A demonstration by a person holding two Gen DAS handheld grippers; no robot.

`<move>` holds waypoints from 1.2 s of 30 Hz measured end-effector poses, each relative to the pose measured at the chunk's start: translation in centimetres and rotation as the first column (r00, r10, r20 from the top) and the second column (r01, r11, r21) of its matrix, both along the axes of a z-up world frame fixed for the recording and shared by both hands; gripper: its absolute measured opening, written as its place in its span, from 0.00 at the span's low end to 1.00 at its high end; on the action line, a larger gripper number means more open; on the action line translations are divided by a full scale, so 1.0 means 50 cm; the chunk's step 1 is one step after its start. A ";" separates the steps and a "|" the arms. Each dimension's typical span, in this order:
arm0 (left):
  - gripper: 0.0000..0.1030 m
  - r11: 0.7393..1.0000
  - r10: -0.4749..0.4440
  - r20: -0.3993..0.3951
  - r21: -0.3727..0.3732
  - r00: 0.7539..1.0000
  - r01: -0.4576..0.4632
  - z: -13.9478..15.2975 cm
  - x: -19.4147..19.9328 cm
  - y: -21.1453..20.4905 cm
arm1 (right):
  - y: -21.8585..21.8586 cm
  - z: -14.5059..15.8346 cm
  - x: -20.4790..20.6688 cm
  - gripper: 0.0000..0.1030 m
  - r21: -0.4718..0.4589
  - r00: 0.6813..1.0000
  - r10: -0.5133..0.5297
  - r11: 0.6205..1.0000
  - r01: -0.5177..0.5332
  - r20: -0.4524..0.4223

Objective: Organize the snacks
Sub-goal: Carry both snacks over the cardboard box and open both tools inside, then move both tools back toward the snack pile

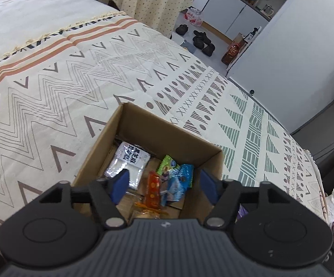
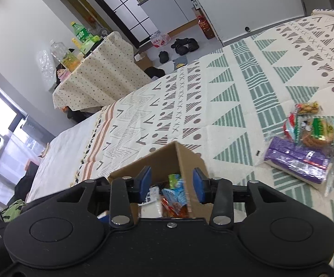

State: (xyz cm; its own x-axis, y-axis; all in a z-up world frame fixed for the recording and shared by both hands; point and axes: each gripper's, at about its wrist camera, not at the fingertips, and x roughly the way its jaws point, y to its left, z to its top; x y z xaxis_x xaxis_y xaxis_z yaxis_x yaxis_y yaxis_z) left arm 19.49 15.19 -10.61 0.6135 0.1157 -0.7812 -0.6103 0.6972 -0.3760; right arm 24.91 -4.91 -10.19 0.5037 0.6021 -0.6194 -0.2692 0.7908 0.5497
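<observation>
Both tongs hang over the cardboard box [image 1: 167,124] on the bed [image 1: 51,87]. The left tongs [image 1: 164,184] gape wide and empty; the right tongs [image 2: 171,185] stand narrower, also empty. Their bodies hide the box's near side. Inside, four packets show: white [image 1: 130,164], orange [image 1: 153,191], blue [image 1: 178,182], green [image 1: 167,165]. Farther off, a loose snack pile [image 2: 310,145] overlaps too much to count.

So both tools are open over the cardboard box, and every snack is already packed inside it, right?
Not every snack. The right wrist view shows a pile of snacks outside on the bedspread. The rest holds: left tool and right tool are open over the cardboard box.
</observation>
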 end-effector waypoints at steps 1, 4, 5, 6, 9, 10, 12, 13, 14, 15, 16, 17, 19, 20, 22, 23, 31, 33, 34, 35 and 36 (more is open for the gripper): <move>0.71 1.000 -0.008 0.000 0.004 1.000 0.008 0.001 0.001 -0.007 | -0.007 0.001 -0.002 0.40 -0.002 1.000 -0.003 1.000 0.003 0.000; 0.77 0.999 -0.038 -0.002 0.006 0.999 0.038 0.003 0.006 -0.028 | -0.032 0.003 -0.009 0.45 -0.022 1.000 -0.020 1.000 0.020 0.006; 0.80 0.999 -0.049 -0.001 0.009 0.999 0.050 0.003 0.007 -0.037 | -0.043 0.004 -0.012 0.47 -0.030 1.000 -0.027 0.999 0.028 0.008; 0.81 0.998 -0.060 -0.002 0.016 0.998 0.060 0.004 0.009 -0.046 | -0.055 0.003 -0.013 0.49 -0.036 0.999 -0.036 0.999 0.036 0.008; 0.83 0.995 -0.088 -0.014 0.039 0.996 0.088 0.004 0.013 -0.071 | -0.093 0.003 -0.019 0.54 -0.047 0.998 -0.067 0.997 0.068 0.007; 0.83 0.994 -0.096 -0.017 0.044 0.995 0.097 0.004 0.014 -0.078 | -0.106 0.003 -0.021 0.55 -0.052 0.997 -0.077 0.996 0.077 0.009; 0.84 0.993 -0.109 -0.016 0.053 0.994 0.110 0.005 0.015 -0.093 | -0.129 0.003 -0.025 0.58 -0.059 0.996 -0.094 0.994 0.094 0.011; 0.84 0.991 -0.120 -0.010 0.058 0.993 0.120 0.008 0.015 -0.101 | -0.140 0.002 -0.027 0.59 -0.060 0.995 -0.101 0.993 0.102 0.011; 0.84 0.988 -0.137 -0.001 0.067 0.991 0.136 0.011 0.016 -0.110 | -0.150 0.002 -0.029 0.61 -0.062 0.994 -0.108 0.992 0.108 0.012; 0.84 0.985 -0.154 0.003 0.081 0.988 0.153 0.015 0.017 -0.121 | -0.159 0.002 -0.031 0.65 -0.064 0.993 -0.114 0.991 0.115 0.013; 0.87 0.982 -0.168 0.004 0.093 0.986 0.166 0.019 0.018 -0.132 | -0.169 0.002 -0.033 0.67 -0.066 0.992 -0.122 0.990 0.123 0.016; 0.90 0.979 -0.178 0.007 0.099 0.984 0.177 0.023 0.017 -0.141 | -0.178 0.003 -0.035 0.71 -0.067 0.991 -0.129 0.989 0.130 0.019; 0.91 0.975 -0.200 0.016 0.101 0.980 0.198 0.028 0.017 -0.159 | -0.199 0.004 -0.039 0.77 -0.069 0.989 -0.143 0.987 0.144 0.027; 0.92 0.973 -0.210 0.016 0.104 0.978 0.208 0.029 0.017 -0.167 | -0.209 0.005 -0.040 0.79 -0.069 0.989 -0.147 0.986 0.149 0.030; 0.94 0.968 -0.228 0.007 0.110 0.974 0.226 0.029 0.019 -0.184 | -0.227 0.007 -0.042 0.82 -0.070 0.987 -0.156 0.985 0.158 0.036; 0.96 0.966 -0.235 0.003 0.112 0.972 0.233 0.028 0.020 -0.192 | -0.236 0.008 -0.042 0.85 -0.072 0.986 -0.160 0.984 0.163 0.039; 0.97 0.951 -0.284 -0.009 0.128 0.959 0.283 0.026 0.029 -0.242 | -0.296 0.007 -0.049 1.00 -0.077 0.982 -0.181 0.980 0.185 0.059; 0.97 0.945 -0.298 -0.014 0.135 0.955 0.297 0.023 0.032 -0.257 | -0.311 0.005 -0.050 1.00 -0.076 0.981 -0.186 0.979 0.190 0.058; 0.97 0.943 -0.305 -0.017 0.135 0.952 0.305 0.020 0.033 -0.263 | -0.318 0.003 -0.049 1.00 -0.075 0.980 -0.190 0.978 0.194 0.057; 0.97 0.940 -0.313 -0.020 0.135 0.950 0.313 0.017 0.034 -0.271 | -0.326 0.001 -0.051 1.00 -0.073 0.980 -0.193 0.978 0.197 0.055; 0.97 0.938 -0.320 -0.022 0.137 0.947 0.320 0.014 0.035 -0.278 | -0.334 -0.001 -0.051 1.00 -0.071 0.979 -0.197 0.977 0.200 0.054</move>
